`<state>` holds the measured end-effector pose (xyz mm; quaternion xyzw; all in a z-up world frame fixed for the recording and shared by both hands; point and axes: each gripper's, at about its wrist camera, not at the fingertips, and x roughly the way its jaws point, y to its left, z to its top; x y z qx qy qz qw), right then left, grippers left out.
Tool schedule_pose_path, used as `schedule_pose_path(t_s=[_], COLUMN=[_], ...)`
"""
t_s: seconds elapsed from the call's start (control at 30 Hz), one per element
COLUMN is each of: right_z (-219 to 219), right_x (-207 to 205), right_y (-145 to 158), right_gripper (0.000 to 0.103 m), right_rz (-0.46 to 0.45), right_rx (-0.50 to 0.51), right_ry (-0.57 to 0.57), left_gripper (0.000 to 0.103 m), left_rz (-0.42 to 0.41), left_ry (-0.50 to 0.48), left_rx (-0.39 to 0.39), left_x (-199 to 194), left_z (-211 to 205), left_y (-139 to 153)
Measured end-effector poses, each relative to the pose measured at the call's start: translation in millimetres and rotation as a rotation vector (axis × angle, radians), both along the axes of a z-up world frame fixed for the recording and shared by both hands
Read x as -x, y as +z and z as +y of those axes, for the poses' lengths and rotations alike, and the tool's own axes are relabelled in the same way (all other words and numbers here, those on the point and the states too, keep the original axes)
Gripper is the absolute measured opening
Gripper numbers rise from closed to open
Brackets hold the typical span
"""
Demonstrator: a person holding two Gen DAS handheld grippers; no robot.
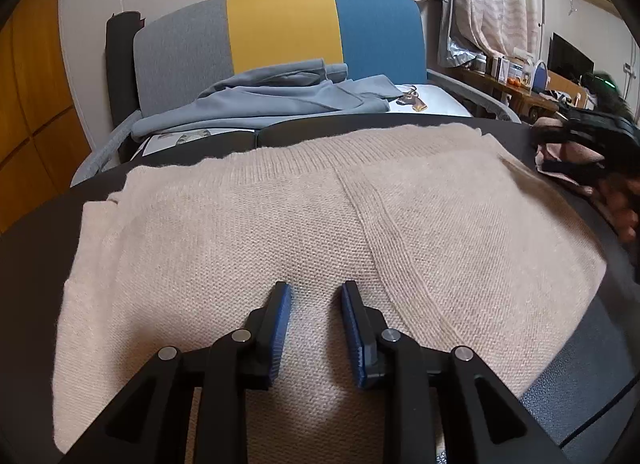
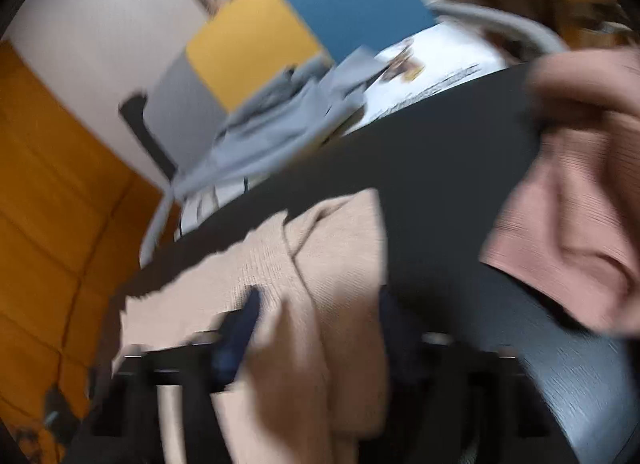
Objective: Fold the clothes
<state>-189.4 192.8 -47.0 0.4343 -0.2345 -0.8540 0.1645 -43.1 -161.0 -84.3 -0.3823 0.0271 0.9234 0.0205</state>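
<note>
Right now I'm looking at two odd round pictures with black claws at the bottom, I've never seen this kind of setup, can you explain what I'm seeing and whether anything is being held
No robot here: a person carries a two-finger tool in each hand, each with a wide-angle camera looking forward along its fingers. That lens makes the pictures round and bent.

The sharp picture comes from the left hand-held gripper. Its blue-padded fingers are apart, over a beige knitted sweater spread on a dark table. It holds nothing.

The blurred, tilted picture comes from the right hand-held gripper, which is moving. Its fingers look apart over an edge of the same sweater; no grip on it shows. A pink garment lies at the right.

Behind the table stands a chair in grey, yellow and blue, with grey clothes piled on it.
</note>
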Motion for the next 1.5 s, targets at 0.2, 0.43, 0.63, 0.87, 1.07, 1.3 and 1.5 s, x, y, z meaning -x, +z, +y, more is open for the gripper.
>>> schedule_pose_path(t_s=[0.2, 0.43, 0.63, 0.87, 1.07, 1.3, 1.5], right_z=[8.8, -27.4, -46.2, -61.8, -38.2, -14.4, 7.8], right_x=[-32.7, -35.5, -38.0, -39.1, -66.1, -90.6, -103.8], right_y=[-18.8, -24.6, -29.3, -32.5, -27.9, -26.9, -16.2], right_gripper=[0.071, 0.067, 0.051, 0.017, 0.016, 0.016, 0.016], right_rz=[-0.095, -0.056, -0.051, -0.105, -0.145, -0.179, -0.162], right_rx=[0.063, 0.099, 0.12, 0.152, 0.278, 0.342, 0.372], right_ry=[0.032, 0.038, 0.033, 0.099, 0.031, -0.001, -0.037], left_gripper=[0.029, 0.029, 0.029, 0.024, 0.025, 0.025, 0.025], left_rz=[0.008, -0.031, -0.034, -0.012, 0.029, 0.066, -0.046], left_ry=[0.033, 0.207, 0.267, 0.364, 0.174, -0.13, -0.195], left_rx=[-0.03, -0.124, -0.055, -0.126, -0.137, 0.014, -0.079], left_x=[-6.5, -34.0, -61.8, -93.9, -84.0, -35.7, -10.0], left_z=[-9.9, -82.4, -112.2, -141.7, -73.3, 39.1, 49.3], left_y=[6.4, 6.1, 2.4, 8.3, 33.7, 50.5, 23.0])
